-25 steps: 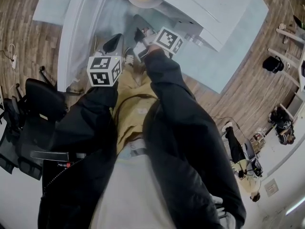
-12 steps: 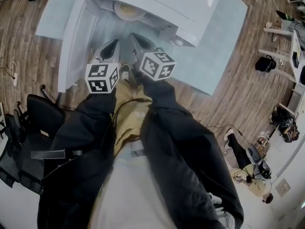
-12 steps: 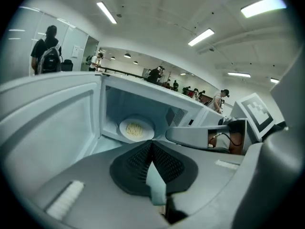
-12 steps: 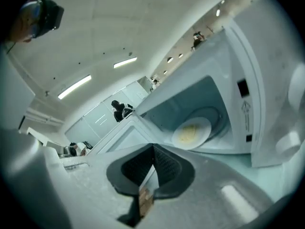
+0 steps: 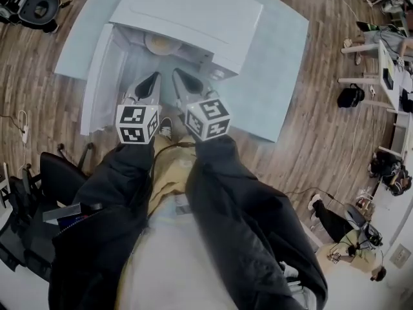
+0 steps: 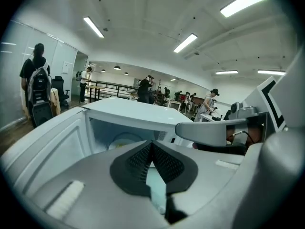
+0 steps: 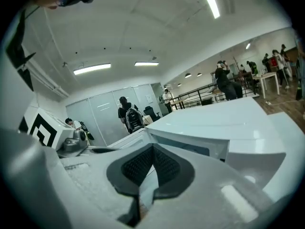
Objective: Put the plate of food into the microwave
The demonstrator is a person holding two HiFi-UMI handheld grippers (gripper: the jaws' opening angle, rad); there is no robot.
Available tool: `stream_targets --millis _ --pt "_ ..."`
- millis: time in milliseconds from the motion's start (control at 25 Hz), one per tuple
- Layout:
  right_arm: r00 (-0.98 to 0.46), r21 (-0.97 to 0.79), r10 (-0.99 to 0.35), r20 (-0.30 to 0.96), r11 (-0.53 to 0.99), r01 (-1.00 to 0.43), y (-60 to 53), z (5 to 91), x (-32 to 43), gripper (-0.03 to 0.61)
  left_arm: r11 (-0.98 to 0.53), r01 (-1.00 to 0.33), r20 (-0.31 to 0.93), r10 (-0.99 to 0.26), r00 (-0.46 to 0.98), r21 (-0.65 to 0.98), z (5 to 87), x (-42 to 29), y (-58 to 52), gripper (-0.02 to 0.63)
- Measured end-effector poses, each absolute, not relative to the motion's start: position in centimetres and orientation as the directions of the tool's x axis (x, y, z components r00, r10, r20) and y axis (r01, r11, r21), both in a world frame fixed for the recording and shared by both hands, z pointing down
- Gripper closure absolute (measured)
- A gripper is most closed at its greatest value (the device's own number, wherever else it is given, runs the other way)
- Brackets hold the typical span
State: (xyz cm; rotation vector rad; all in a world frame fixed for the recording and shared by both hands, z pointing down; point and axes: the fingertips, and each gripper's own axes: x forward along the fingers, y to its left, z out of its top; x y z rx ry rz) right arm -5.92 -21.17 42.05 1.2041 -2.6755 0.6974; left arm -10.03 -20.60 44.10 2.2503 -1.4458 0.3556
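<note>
The white microwave (image 5: 193, 11) stands on a pale blue table (image 5: 277, 76) with its door (image 5: 97, 76) swung open to the left. The plate of food (image 5: 158, 42) sits inside the cavity, also seen as the plate (image 6: 125, 141) in the left gripper view. My left gripper (image 5: 153, 77) and right gripper (image 5: 177, 75) hover side by side in front of the opening, apart from the plate. Both are shut with nothing between the jaws. The left gripper (image 6: 151, 144) points into the cavity. The right gripper (image 7: 152, 149) points past the microwave (image 7: 214, 123).
Black office chairs (image 5: 58, 166) stand at the left behind the open door. A cable (image 5: 24, 128) lies on the wooden floor. Desks and seated people (image 5: 387, 173) are at the right. More people (image 6: 35, 87) stand further back in the room.
Both grippers have pulled back from the microwave opening and risen. The right gripper has rolled, so its marker cube now sits level beside the left one.
</note>
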Motion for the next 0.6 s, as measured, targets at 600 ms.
stream_targets --millis 600 --pt "-0.548 -0.046 -0.821 0.160 0.548 -0.835 -21.5 33.2 -0.1 0.583 -0.465 -0.881 0.295 -0.833 0.469 0.089 36.2 -6.1 -22.9 0.617"
